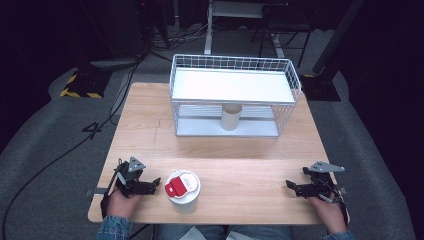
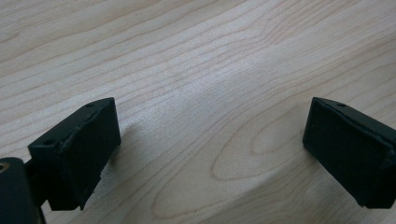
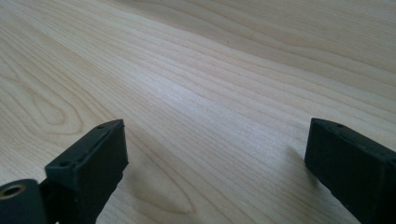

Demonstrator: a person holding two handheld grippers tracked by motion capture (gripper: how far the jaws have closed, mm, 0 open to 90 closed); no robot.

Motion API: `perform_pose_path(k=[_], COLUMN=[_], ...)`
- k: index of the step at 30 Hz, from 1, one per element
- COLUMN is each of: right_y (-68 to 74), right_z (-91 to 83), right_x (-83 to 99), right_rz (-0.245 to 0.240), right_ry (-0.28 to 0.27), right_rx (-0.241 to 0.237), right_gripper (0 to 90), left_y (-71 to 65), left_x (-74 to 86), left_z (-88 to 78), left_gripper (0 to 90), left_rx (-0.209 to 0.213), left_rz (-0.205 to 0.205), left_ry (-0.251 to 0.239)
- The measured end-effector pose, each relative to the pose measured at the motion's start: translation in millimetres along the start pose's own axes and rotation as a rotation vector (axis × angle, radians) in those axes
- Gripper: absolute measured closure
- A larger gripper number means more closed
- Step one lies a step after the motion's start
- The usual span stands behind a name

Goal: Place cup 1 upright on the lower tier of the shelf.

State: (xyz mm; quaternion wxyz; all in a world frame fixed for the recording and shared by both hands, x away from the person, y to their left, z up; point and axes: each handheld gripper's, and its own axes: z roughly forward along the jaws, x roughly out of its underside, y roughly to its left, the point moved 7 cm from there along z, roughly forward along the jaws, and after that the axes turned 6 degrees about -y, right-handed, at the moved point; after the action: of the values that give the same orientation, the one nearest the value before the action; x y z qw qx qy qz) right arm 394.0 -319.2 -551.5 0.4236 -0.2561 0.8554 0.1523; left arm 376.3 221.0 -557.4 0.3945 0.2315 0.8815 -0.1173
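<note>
Fingers of left gripper and right gripper spread wide, holding nothing, both low over the bench.

Lidded cup, white with red tab, stands upright at the near edge just beside the left gripper, not touched; likely pre-grasp, next move calls for left fingers to straddle the cup wall. Wire rack sits far side; a beige tube under its shelf, top partly hidden.

left gripper: held low in left hand, jaws wide apart, nothing between | right gripper: held low in right hand, jaws wide apart, nothing between
</note>
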Motion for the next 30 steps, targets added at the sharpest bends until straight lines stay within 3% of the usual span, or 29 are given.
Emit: perform_pose_path(k=[4, 8, 23, 30], right_y=[-2.4, -1.7, -1.3, -1.4], right_z=[0.5, 3.3, 3.9, 4.7], right_x=[0.1, -0.2, -0.5, -1.0], right_rz=[0.011, -0.010, -0.005, -0.005], right_ry=[0.004, 0.017, 0.019, 0.018], right_rx=[0.028, 0.073, 0.077, 0.079], right_gripper=[8.8, 7.8, 7.4, 7.3], left_y=[-0.2, 1.7, 0.7, -3.3], left_x=[0.0, -0.3, -0.4, -0.7], left_z=[0.1, -0.1, -0.1, -5.4], left_gripper=[4.8, 4.8, 5.8, 9.2], left_rx=[-0.003, -0.010, -0.026, -0.020], left_rz=[-0.016, -0.007, -0.024, -0.002], left_ry=[-0.001, 0.004, -0.003, -0.014])
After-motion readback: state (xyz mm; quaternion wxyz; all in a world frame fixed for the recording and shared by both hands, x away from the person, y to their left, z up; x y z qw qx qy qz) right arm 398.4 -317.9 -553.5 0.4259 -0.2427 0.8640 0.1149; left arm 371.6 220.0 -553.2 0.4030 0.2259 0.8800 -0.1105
